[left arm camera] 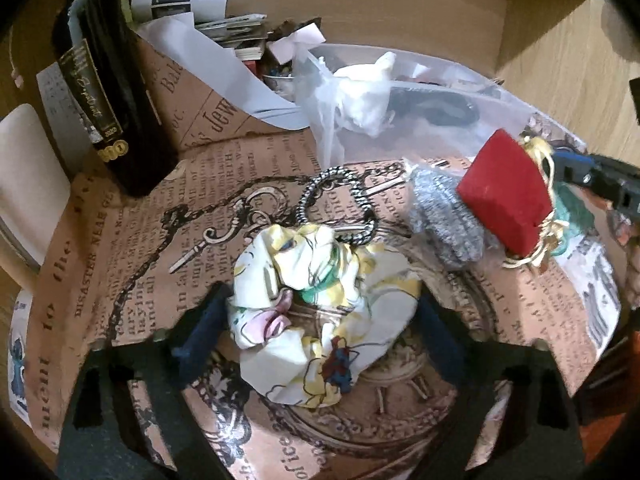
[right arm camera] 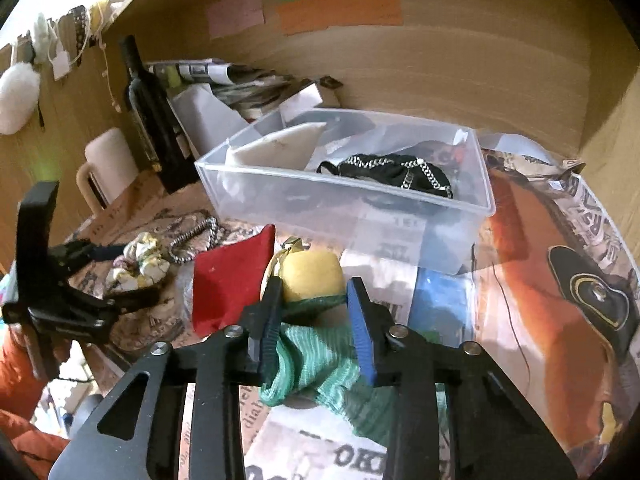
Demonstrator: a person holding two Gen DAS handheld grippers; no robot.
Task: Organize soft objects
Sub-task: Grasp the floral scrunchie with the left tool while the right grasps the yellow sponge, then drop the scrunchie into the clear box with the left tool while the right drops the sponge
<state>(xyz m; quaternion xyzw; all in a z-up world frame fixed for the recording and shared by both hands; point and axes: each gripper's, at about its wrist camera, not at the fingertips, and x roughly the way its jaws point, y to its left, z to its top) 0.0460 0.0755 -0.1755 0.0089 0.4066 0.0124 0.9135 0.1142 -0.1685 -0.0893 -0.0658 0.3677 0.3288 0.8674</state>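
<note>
A crumpled floral scrunchie (left arm camera: 316, 320) lies on the newspaper-print paper, between the fingers of my left gripper (left arm camera: 320, 300). The jaws stand wide, their pads at the cloth's two edges without squeezing it. From the right wrist view this scrunchie (right arm camera: 140, 264) sits inside the left gripper (right arm camera: 128, 272). My right gripper (right arm camera: 314, 288) is shut on green mesh fabric (right arm camera: 316, 360) attached to a yellow soft ball (right arm camera: 312, 276). A red soft block (right arm camera: 228, 284) leans just left of it. The red block (left arm camera: 504, 196) stands beside a grey knitted piece (left arm camera: 444, 216).
A clear plastic bin (right arm camera: 344, 196) holding a black chained item (right arm camera: 392, 172) stands behind the soft things. A metal chain ring (left arm camera: 340, 208) lies beyond the scrunchie. A dark bottle (left arm camera: 108, 92), a white mug (right arm camera: 108, 164) and stacked papers (left arm camera: 224, 28) crowd the back left. Wooden walls enclose the space.
</note>
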